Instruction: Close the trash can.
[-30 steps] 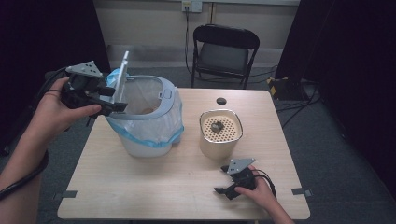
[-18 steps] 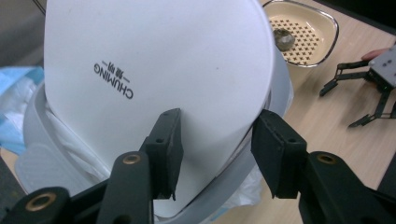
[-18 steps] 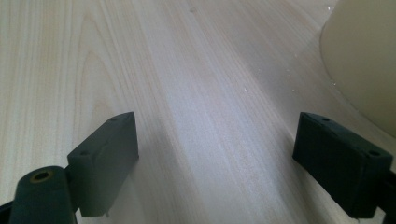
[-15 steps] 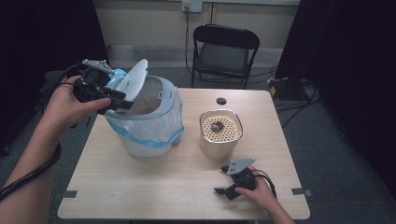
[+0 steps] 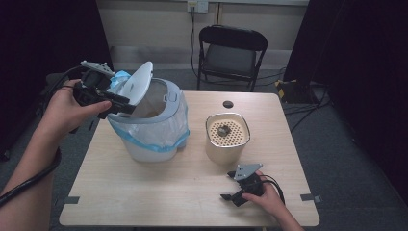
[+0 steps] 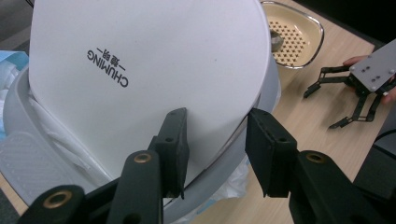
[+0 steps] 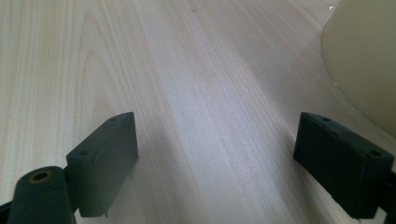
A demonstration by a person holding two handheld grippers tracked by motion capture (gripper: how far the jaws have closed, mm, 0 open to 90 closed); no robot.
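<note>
**Bin lid tipping over as the left jaws narrow around its rim**

The left gripper [image 5: 115, 102] is holding at the near rim of the white bin [image 5: 149, 122], and the white swing lid [image 5: 137, 83] is now leaning over at a slant, where a second ago it was standing almost edge-on. The jaws have just been closing; in the left gripper view the lid's lower edge [image 6: 219, 144] is sitting between them, though whether both pads are actually pressing on it is hard to tell. This is looking like the lid being worked loose or swung aside.

The bin is lined with a pale blue-edged bag [image 5: 161, 139]; its contents are staying hidden. The cream canister [image 5: 227, 139] is carrying a perforated insert with a small dark lump on it.

The right gripper [image 5: 230, 196] is resting on the tabletop [image 5: 159, 192], jaws wide open and empty.
</note>
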